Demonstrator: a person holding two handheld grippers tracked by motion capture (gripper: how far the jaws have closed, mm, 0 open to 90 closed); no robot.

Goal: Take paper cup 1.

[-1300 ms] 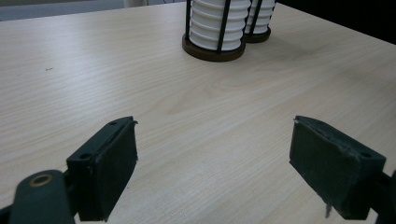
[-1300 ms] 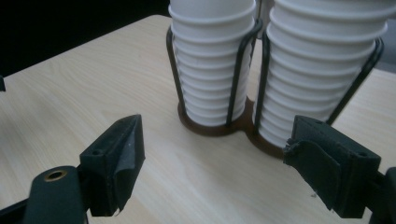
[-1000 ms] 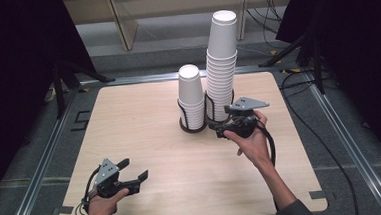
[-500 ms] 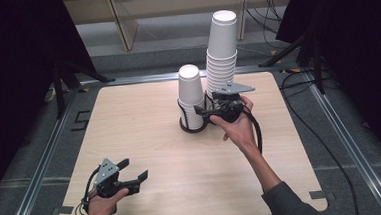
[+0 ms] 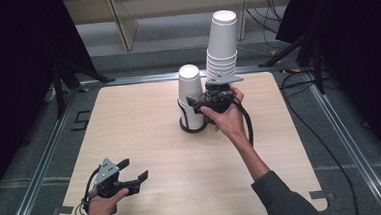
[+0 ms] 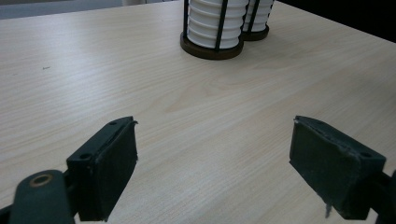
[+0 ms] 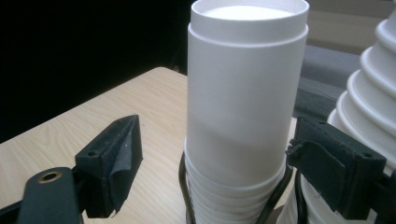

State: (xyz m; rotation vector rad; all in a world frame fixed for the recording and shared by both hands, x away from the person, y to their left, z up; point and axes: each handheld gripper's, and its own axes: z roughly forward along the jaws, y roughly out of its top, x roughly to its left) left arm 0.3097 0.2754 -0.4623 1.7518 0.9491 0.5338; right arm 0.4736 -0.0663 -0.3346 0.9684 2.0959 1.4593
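Observation:
Two stacks of white paper cups stand upside down in black wire holders at the table's middle back: a short stack (image 5: 190, 92) and a tall stack (image 5: 222, 40) to its right. My right gripper (image 5: 194, 106) is level beside the short stack, open, with a jaw on either side of it. In the right gripper view the top cup (image 7: 245, 93) stands between the jaws with a gap on both sides, and the tall stack (image 7: 373, 107) is at the right edge. My left gripper (image 5: 133, 170) rests open near the table's front left, with nothing between its jaws (image 6: 212, 163).
The short stack's round dark base (image 6: 212, 49) sits on the light wooden table (image 5: 145, 140). A metal frame (image 5: 37, 172) runs around the table. Cables (image 5: 326, 144) lie on the floor at the right. Dark curtains close off both sides.
My right hand has moved left and a little up from beside the tall stack, so its jaws now flank the short stack. The left gripper has stayed put.

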